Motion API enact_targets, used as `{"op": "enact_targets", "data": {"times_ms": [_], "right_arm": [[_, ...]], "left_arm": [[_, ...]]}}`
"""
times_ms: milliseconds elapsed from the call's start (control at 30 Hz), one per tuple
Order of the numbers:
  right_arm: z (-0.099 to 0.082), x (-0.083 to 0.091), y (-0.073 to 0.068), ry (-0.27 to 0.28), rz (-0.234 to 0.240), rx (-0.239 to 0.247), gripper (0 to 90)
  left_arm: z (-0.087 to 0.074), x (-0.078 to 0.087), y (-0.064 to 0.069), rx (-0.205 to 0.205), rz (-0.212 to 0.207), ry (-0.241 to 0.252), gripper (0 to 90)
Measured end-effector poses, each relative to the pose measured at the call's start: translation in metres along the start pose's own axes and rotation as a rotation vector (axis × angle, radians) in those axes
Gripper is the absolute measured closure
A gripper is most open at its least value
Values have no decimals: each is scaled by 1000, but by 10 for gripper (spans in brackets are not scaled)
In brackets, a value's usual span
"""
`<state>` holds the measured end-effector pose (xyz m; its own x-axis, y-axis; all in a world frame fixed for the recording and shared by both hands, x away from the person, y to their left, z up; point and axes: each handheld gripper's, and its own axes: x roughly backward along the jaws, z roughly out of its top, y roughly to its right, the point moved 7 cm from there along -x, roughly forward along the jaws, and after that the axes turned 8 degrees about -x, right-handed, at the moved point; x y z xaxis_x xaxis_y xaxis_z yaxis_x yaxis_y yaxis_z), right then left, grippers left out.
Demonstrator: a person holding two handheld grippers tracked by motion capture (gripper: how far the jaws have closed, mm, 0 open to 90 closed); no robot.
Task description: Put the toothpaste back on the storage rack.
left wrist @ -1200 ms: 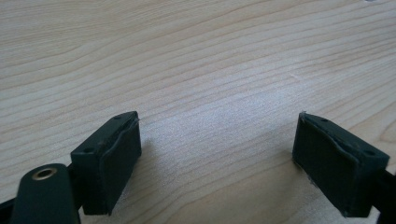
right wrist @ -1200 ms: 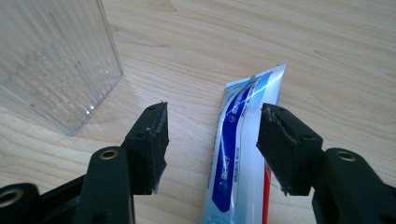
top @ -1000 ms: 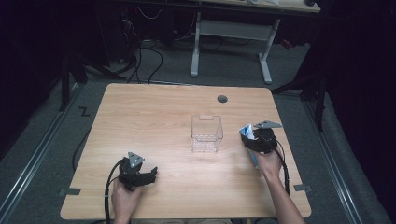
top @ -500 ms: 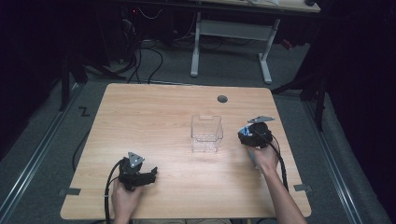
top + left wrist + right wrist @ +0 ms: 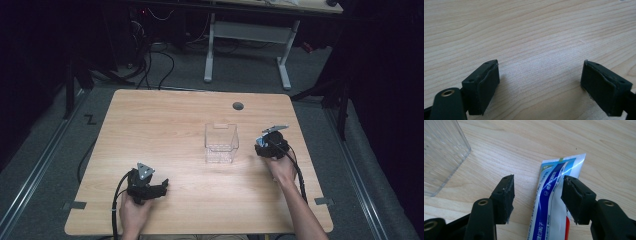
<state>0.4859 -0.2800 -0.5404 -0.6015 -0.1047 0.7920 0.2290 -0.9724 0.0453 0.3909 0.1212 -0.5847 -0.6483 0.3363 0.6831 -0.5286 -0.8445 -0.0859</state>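
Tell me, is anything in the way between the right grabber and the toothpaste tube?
No, nothing visible blocks it. The right gripper has its jaws open on either side of the toothpaste tube, which lies flat on the wooden table. The clear box stands off to one side, apart from the tube.

The tabletop (image 5: pixel 165 135) is smooth pale wood. The toothpaste tube (image 5: pixel 554 202) is shiny plastic. The box (image 5: pixel 220 142) is clear plastic.

White Chinese chars run along the toothpaste tube's (image 5: pixel 549 202) blue stripe, too small to read.
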Motion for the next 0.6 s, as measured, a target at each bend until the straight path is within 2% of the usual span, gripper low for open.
{"op": "enact_targets", "data": {"times_ms": [167, 367, 467, 600], "right_arm": [[-3, -6, 4, -29, -29, -1, 458], [-7, -8, 13, -35, -48, -19, 503], [-7, -7, 18, -30, -25, -45, 517], [-9, -7, 22, -43, -20, -48, 549]], "left_arm": [[0, 0, 0, 0, 0, 0, 155], [0, 0, 0, 0, 0, 0, 155], [0, 0, 0, 0, 0, 0, 155], [0, 0, 0, 0, 0, 0, 155]]}}
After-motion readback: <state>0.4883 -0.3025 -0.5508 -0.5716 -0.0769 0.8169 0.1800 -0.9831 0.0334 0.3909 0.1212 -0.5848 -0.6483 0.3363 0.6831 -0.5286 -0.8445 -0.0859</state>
